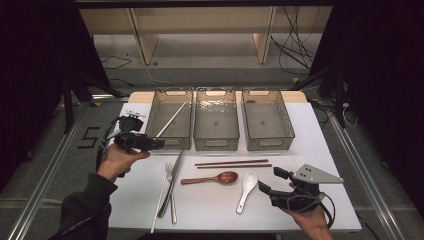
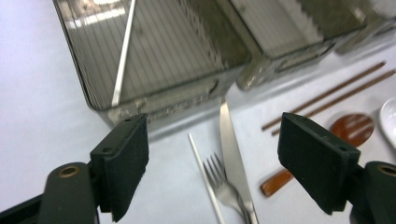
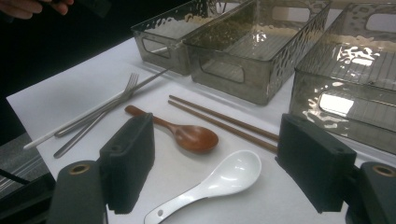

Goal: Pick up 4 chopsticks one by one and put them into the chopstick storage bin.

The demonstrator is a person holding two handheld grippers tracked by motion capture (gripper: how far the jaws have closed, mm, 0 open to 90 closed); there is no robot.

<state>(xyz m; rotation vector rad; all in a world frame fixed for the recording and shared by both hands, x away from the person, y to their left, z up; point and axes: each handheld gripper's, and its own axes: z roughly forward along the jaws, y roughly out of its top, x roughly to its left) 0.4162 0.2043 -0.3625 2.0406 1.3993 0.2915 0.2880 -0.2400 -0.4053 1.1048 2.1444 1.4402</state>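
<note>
Three clear grey bins stand in a row at the back of the white mat; the left bin [image 1: 170,141] holds one silver chopstick [image 1: 171,120], lying slanted [image 2: 123,51]. My left gripper [image 1: 157,143] hovers open at that bin's front left corner, its jaws [image 2: 215,123] wide with nothing between them. In front of it lie a knife [image 2: 231,154], a fork [image 2: 222,179] and another silver chopstick [image 1: 159,202]. Wooden chopsticks [image 1: 232,163], a wooden spoon [image 1: 215,178] and a white spoon [image 1: 247,190] lie mid-mat. My right gripper [image 1: 271,180] rests open right of the white spoon [image 3: 224,179].
The middle bin [image 1: 216,145] and right bin [image 1: 270,145] hold nothing. The mat's front edge runs just below the cutlery. Metal rails flank the table on both sides, and cables lie on the floor beyond the bins.
</note>
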